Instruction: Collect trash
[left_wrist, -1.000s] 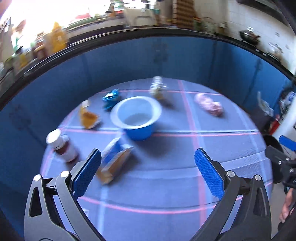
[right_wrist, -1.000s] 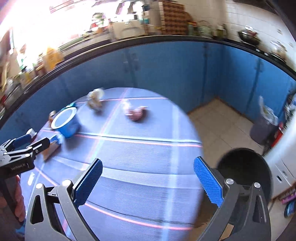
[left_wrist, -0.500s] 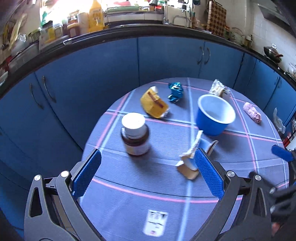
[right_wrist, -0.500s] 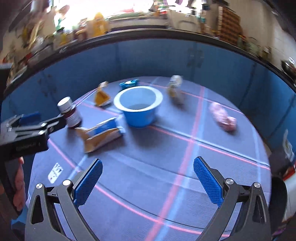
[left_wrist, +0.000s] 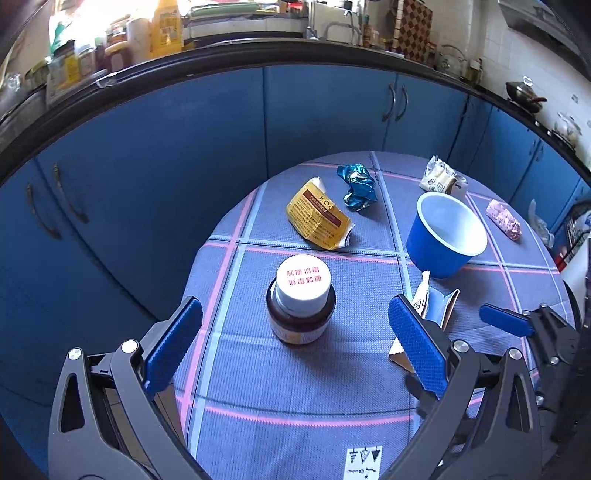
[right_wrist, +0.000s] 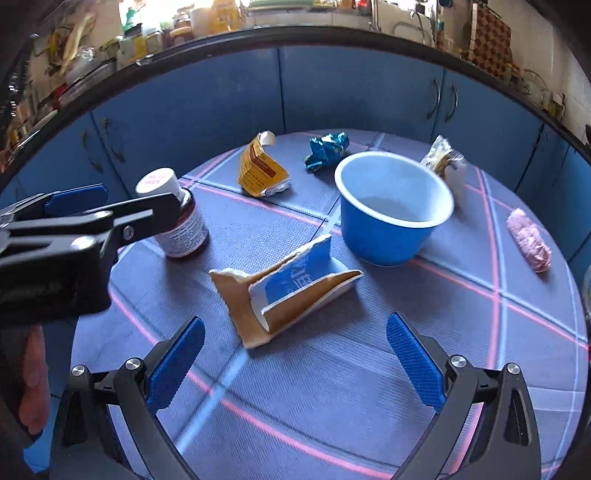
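So you are at the approach step, with both the left tongs (left_wrist: 295, 354) and the right tongs (right_wrist: 295, 363) spread and empty: the torn carton (right_wrist: 284, 288) lies just before the blue cup (right_wrist: 391, 210), so lower the right pair around it and squeeze.

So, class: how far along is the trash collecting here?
Done: nothing visibly; the cup looks empty. In hand: nothing. The left tool is open around the bottle; the right tool is open before the torn carton. Left: yellow packet, foil, pink wrapper, the wrapper behind the cup.
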